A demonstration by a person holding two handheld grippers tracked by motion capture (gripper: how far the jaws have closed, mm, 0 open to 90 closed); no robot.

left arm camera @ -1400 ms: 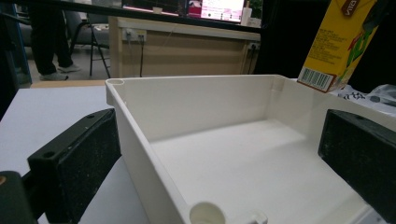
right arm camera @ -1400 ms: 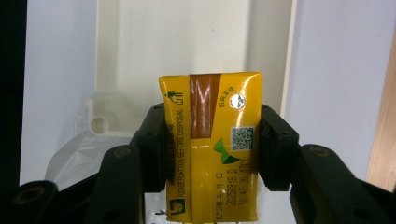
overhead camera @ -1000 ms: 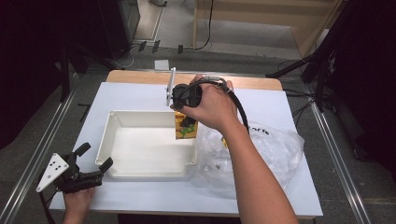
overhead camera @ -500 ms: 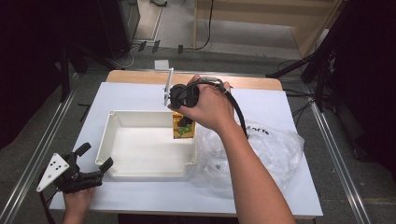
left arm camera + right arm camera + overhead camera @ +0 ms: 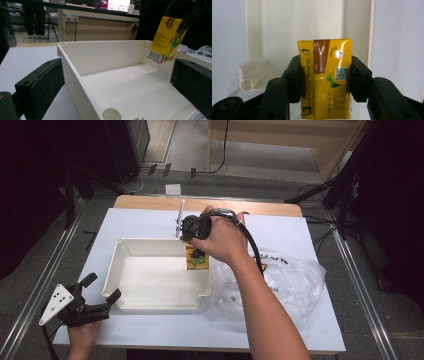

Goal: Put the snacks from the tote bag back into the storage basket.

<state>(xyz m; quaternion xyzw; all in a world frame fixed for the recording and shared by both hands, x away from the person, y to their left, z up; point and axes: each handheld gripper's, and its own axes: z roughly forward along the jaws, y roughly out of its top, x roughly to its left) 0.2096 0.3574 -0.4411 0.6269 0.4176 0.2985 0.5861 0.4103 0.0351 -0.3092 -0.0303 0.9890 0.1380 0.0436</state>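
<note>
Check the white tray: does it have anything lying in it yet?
Empty. The tray's floor is bare in the left gripper view; the yellow carton hangs above its rim, clamped in the right gripper.

Your table [image 5: 150,222] wears a white cover, and a strip of bare wood shows along its far edge. Around it you have grey carpet floor [image 5: 260,180], crossed by black cables [image 5: 220,150], with metal rails [image 5: 30,290] running down both sides. Beyond stands a light wooden cabinet [image 5: 270,132], and dark stands [image 5: 340,190] rise at your right. From low down, you can see lit screens [image 5: 115,4] behind a wooden counter [image 5: 97,26].
</note>
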